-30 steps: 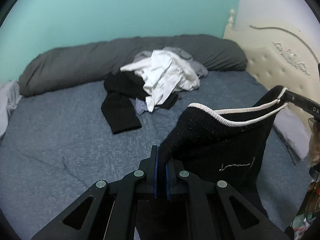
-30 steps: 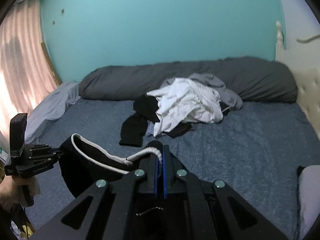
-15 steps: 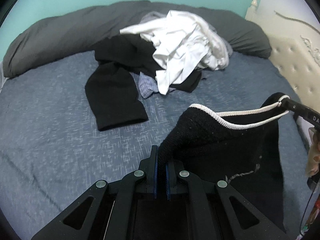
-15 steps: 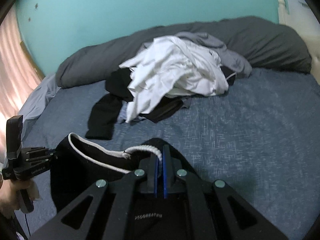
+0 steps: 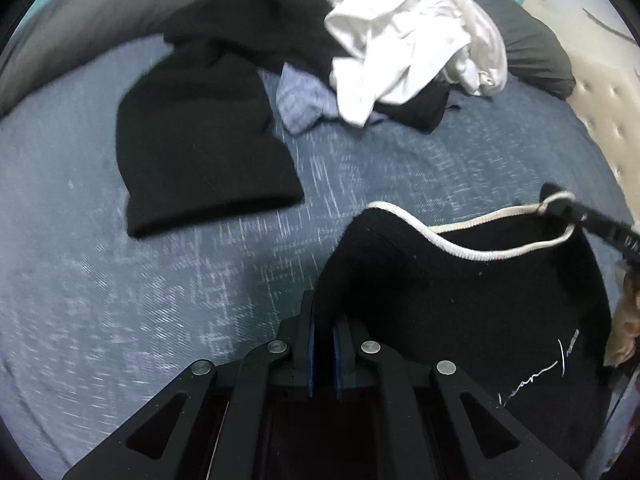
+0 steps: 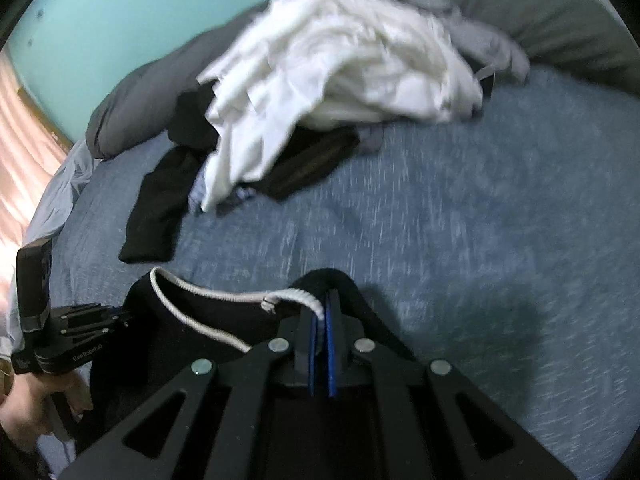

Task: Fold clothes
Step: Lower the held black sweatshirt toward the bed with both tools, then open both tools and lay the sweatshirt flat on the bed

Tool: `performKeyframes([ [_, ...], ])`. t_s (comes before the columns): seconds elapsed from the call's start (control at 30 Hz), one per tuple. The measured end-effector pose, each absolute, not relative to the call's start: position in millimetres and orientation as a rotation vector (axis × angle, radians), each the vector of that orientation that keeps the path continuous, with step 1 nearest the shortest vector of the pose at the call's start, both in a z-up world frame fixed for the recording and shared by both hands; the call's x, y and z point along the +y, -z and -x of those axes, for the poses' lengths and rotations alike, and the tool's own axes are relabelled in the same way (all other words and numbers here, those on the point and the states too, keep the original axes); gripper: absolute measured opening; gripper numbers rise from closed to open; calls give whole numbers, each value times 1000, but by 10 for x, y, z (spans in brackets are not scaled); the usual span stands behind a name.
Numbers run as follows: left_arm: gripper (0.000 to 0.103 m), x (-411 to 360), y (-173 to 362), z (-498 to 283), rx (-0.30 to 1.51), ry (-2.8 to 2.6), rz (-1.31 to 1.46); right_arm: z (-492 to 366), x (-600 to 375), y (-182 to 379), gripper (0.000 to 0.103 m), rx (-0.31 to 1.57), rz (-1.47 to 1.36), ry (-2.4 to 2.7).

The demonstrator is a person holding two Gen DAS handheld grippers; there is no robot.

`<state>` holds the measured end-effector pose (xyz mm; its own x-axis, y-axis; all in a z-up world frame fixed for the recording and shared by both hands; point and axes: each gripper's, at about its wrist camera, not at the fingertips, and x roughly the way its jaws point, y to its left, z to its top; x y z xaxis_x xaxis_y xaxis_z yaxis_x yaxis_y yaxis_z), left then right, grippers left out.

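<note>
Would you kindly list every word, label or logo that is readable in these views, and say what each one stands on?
"GenRobot.AI": on the side of the left gripper; small, so read with some doubt.
"DA": on the right gripper; the rest is cut off at the picture's edge.
White handwritten-style script on the black garment: not legible.

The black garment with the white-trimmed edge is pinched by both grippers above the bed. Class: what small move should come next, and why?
Probably lower it onto the bare blue bedspread and spread it flat. The left gripper and right gripper each clamp the black garment at its white trim, which sags between them, with the clothes pile farther back.
</note>
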<state>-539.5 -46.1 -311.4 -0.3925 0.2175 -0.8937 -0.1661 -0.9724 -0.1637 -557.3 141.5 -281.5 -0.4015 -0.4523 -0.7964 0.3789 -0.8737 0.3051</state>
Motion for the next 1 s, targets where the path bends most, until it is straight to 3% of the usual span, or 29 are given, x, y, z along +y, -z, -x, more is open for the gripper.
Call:
performKeyframes([
  [0.07,10,-488,3129,5397,-91,-2430,1580,5595,1432,2843,5,-113,-1348,2280],
  [0.13,30,-542,3067,5380,-103,-2427,1570,5576,1472,2780,9,-134,-1342,2284],
  [0.17,48,-596,3011,5358,-130,-2431,1558,5566,1492,2749,23,-145,-1338,2285],
  [0.2,58,-673,2924,5310,-181,-2436,1530,5523,1535,2693,47,-153,-1325,2301],
  [0.27,60,-811,2767,5211,-259,-2439,1490,5434,1621,2580,65,-171,-1297,2331],
  [0.53,61,-1163,2337,4300,-330,-2520,1346,4606,2220,2153,66,-380,-1149,2418],
  [1.0,61,-1389,2685,2611,-505,-2568,1348,2802,2554,2373,69,-517,-1085,2393],
])
